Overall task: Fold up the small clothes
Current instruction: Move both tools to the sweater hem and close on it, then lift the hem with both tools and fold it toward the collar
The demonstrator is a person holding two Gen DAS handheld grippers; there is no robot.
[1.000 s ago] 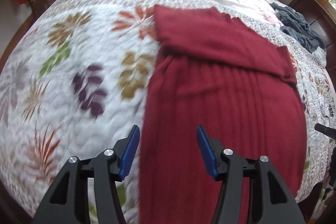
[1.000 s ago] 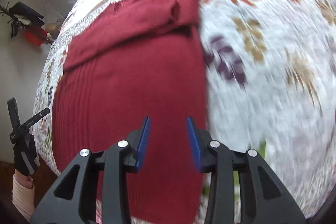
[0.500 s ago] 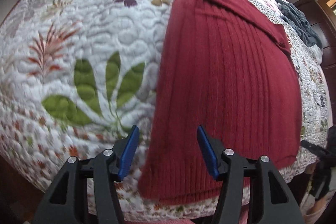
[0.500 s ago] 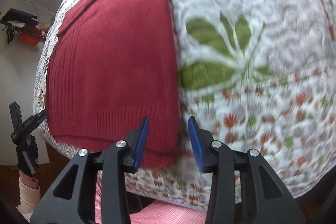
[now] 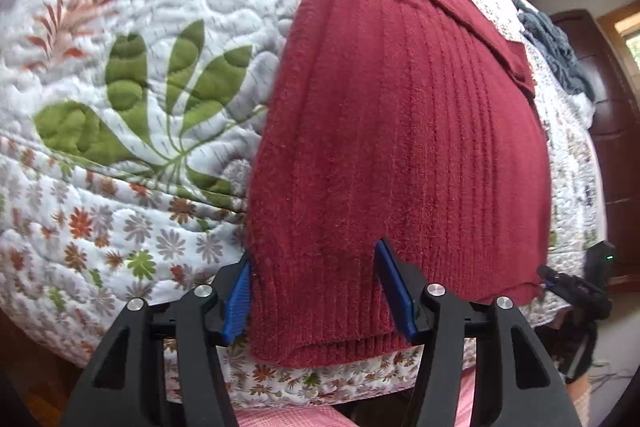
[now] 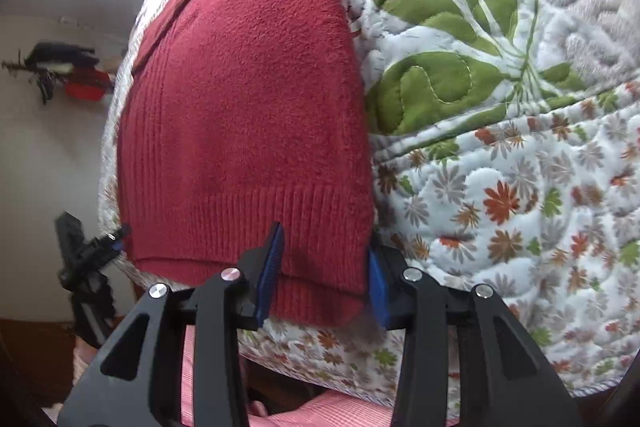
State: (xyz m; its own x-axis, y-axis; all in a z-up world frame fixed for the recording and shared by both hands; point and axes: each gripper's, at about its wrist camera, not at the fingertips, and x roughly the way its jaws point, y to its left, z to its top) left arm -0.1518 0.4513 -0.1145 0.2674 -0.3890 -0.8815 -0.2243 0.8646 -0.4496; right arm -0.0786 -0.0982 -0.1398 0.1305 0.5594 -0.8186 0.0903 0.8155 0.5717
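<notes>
A dark red ribbed sweater [image 5: 400, 127] lies flat on the floral quilt [image 5: 140, 67], its sleeves folded across the far end and its hem hanging at the bed's near edge. My left gripper [image 5: 314, 253] is open, its blue pads [image 5: 240, 299] astride the hem's left corner. The right wrist view shows the same sweater [image 6: 248, 87]. There my right gripper [image 6: 325, 241] is open astride the hem's right corner. Each gripper shows small in the other's view: the right gripper [image 5: 576, 283] and the left gripper [image 6: 88, 251] sit at opposite hem corners.
A grey-blue heap of cloth [image 5: 556, 47] sits far right on the bed beside dark wooden furniture [image 5: 616, 147]. The person's pink checked clothing [image 6: 340, 411] is just below the bed edge. Dark and red items hang on the wall [image 6: 68, 75].
Both grippers have drawn back from over the sweater's body to the bed's near edge. Their open jaws now straddle the two hem corners.
</notes>
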